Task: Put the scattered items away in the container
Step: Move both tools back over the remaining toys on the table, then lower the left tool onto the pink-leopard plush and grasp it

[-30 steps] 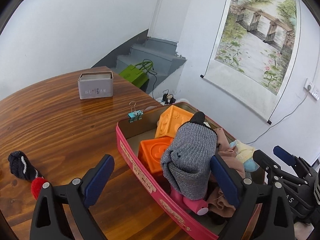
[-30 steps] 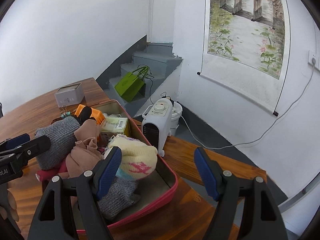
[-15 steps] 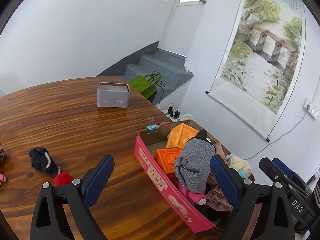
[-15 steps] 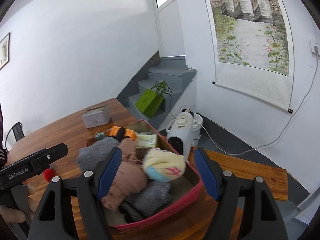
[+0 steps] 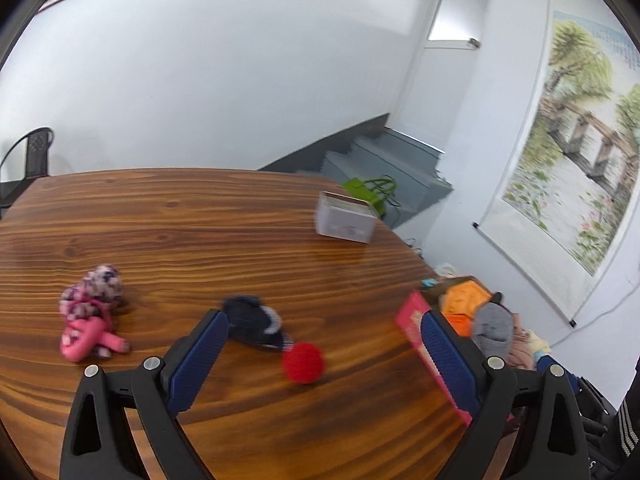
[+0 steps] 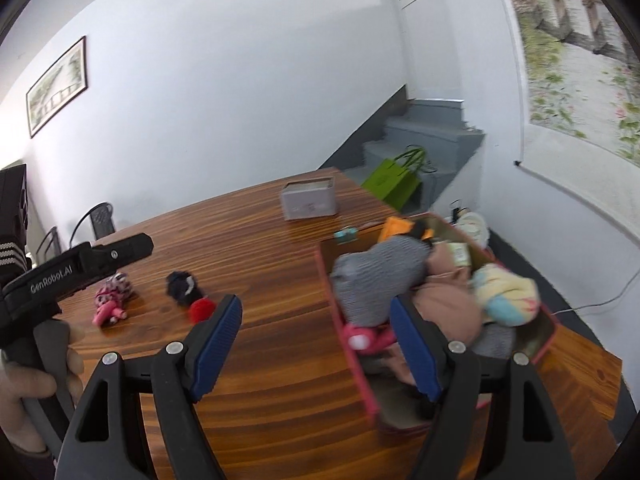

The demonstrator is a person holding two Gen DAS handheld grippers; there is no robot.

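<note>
My left gripper [image 5: 324, 356] and right gripper [image 6: 316, 344] both stand released, holding nothing. The dark knit hat with red pompom [image 5: 272, 332] and the pink toy [image 5: 90, 328] lie on the wooden table [image 5: 180, 232], left of the red container [image 6: 544, 340].

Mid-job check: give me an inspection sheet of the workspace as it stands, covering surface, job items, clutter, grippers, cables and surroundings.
Surface: wooden table, bare over most of its top.
Job's things: pink box at the table's right end, heaped with clothes and orange blocks; dark hat with red pompom and pink toy lie loose on the wood, apart from each other.
Clutter: grey tin near the far edge; small binder clip at the box's far rim.
Grippers: left gripper open, nothing between its fingers; right gripper open, nothing held.
Cables: white cable on the floor by the right wall.
Surroundings: grey stairs, green bag, wall scroll, chair.
</note>
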